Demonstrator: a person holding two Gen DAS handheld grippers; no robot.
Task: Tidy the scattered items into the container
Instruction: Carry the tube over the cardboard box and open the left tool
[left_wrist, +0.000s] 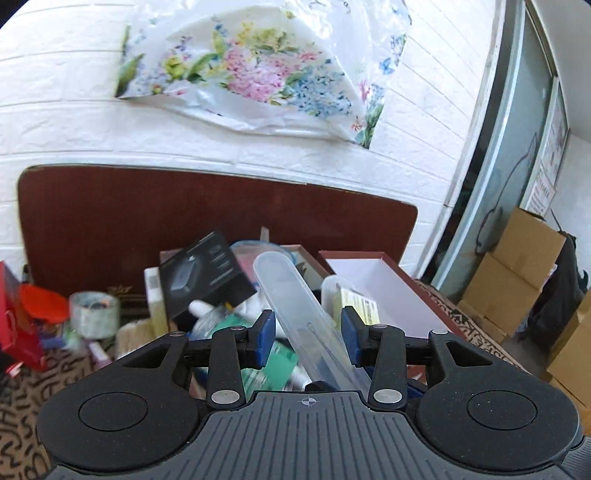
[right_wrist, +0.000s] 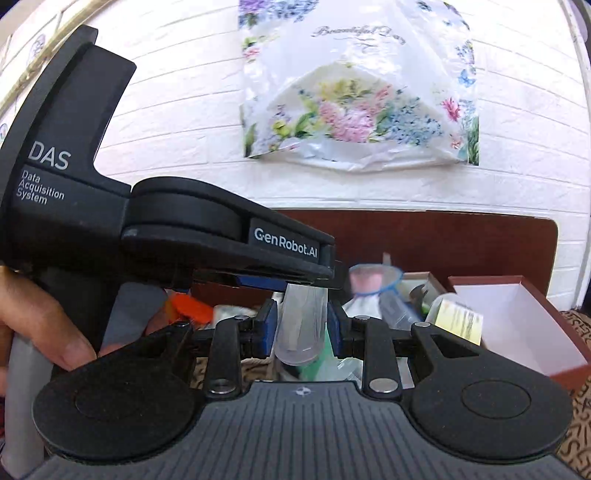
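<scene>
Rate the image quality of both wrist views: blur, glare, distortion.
Left wrist view: fisheye bends the brick wall; the tape roll and red bag at left are smeared. Right wrist view: the orange object is streaked with blur, and the floral plastic bag shows glossy glare.

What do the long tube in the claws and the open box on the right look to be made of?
Long tube: looks like frosted translucent plastic, smooth and semi-matte; clutter shows dimly through it.
Open box: probably cardboard or paperboard, with maroon outer walls and a plain white matte lining; thin, straight walls and crisp corners suggest it.
</scene>
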